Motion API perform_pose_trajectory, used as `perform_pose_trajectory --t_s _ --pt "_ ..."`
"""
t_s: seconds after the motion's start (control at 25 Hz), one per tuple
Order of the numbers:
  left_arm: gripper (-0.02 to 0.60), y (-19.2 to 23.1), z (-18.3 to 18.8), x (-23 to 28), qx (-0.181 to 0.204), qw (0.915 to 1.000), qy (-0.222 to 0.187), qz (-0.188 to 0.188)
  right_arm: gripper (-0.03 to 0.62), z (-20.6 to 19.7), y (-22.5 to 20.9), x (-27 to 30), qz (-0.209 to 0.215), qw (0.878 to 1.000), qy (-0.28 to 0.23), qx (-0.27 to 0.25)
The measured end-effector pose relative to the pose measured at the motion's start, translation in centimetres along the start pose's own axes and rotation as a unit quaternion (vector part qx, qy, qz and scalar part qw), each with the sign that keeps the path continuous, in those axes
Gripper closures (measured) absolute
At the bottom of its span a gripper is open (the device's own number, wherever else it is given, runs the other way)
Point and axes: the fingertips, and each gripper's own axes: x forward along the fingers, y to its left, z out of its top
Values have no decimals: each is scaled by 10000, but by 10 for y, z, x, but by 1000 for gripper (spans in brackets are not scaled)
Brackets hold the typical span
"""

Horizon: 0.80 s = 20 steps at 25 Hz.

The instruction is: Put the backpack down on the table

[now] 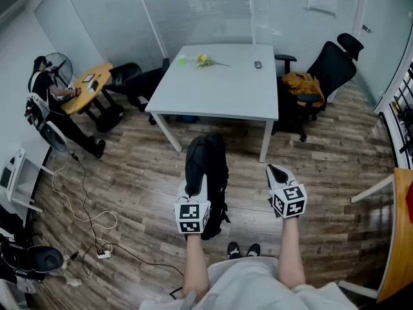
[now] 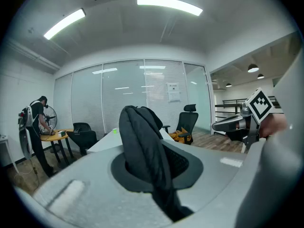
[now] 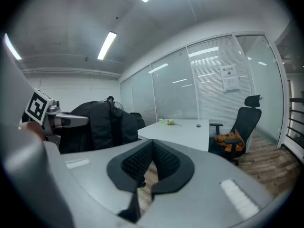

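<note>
Head view: backpack (image 1: 206, 166) hangs off my left gripper (image 1: 193, 202) at 6 o'clock of the table (image 1: 219, 92), short of it; left gripper view: jaws pinch only a fold of it, so I'd expect slip on a swing; right gripper view: right gripper (image 3: 151, 148) closed, empty.

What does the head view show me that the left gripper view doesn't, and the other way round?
Only the head view: the backpack hangs over the wood floor, short of the white table, and a small dark item lies on that table. Only the left gripper view: the fingers closed on the backpack's dark fabric, and the ceiling lights. Both: the backpack, the white table, the right gripper, and the black chair with an orange garment.
</note>
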Motion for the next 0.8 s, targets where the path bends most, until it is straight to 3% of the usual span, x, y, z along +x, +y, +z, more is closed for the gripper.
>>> perform_pose_trajectory --t_s 0.24,0.8 --pt "541 11 10 -10 -218 9995 -238 13 595 6 4 4 85 9999 -112 14" --pt "541 44 -5 -48 -306 9991 -265 141 595 -5 38 6 282 9996 -19 -8"
